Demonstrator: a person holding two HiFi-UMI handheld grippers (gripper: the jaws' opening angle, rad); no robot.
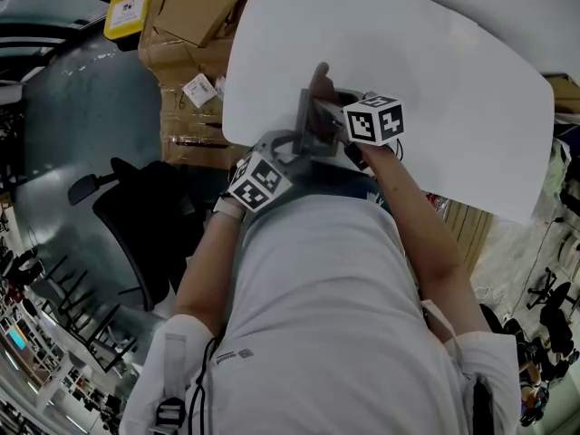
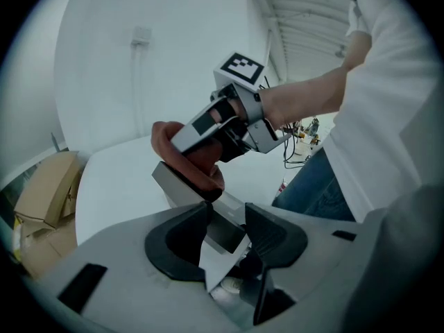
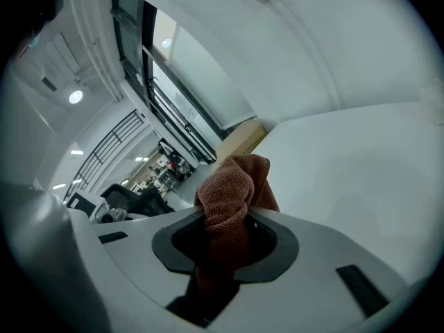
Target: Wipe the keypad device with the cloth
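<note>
White table (image 1: 453, 80), left gripper (image 2: 227, 217) clamping flat grey keypad device (image 2: 177, 186), right gripper (image 3: 229, 220) pinching rust-brown cloth (image 3: 232, 179).

The cloth (image 2: 182, 159) covers the keypad device's (image 2: 173, 183) far end; its keys cannot be made out in any view.

**Colours and patterns at the counter**

The cloth (image 3: 232, 186) was rust-brown with a fine looped texture. The keypad device (image 2: 182, 188) showed a plain mid-grey face. The left tongs (image 2: 227, 212) and the right tongs (image 3: 225, 220) had pale grey shells and black pads. Their marker cubes (image 1: 374, 119) bore black-and-white square patterns. The counter (image 1: 453, 71) was plain white. The person's shirt (image 1: 317, 315) was white and the trousers (image 2: 316, 186) blue. The cardboard boxes (image 1: 195, 7) were brown and the container (image 1: 131, 3) yellow.
</note>
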